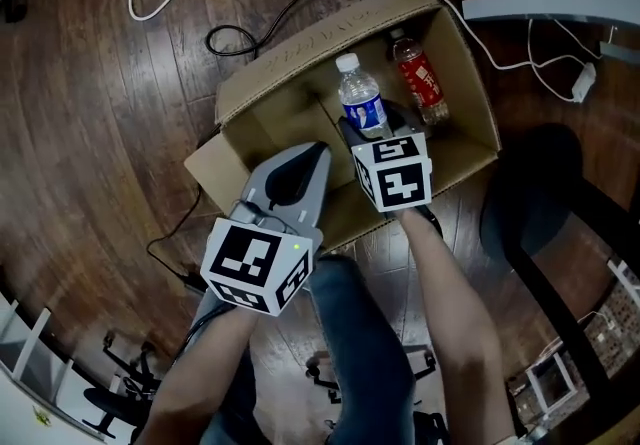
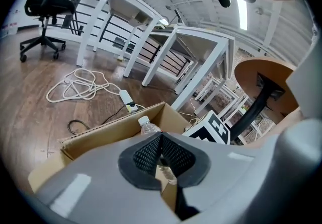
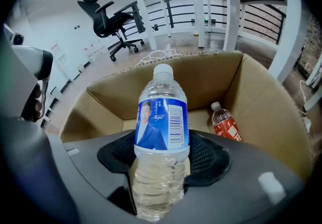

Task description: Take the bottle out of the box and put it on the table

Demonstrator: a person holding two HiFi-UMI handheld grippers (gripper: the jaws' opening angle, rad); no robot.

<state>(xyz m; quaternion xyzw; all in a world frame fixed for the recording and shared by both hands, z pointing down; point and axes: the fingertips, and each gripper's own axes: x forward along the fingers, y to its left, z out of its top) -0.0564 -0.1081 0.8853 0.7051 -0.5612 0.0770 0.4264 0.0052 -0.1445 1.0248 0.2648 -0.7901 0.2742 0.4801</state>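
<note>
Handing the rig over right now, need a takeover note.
Right gripper: shut on the blue-label bottle, held upright over the open box.
Left gripper: shut, empty, over the box's near edge.
Red-label bottle: lying inside the box, far side.
Done: blue-label bottle gripped.
Left: carry it clear of the box and set it down; the red-label one probably follows.

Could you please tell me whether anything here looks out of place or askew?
Only the red-labelled plastic bottle looks askew: it lies tipped in the brown cardboard box rather than upright. Nothing appears spilled or damaged.
</note>
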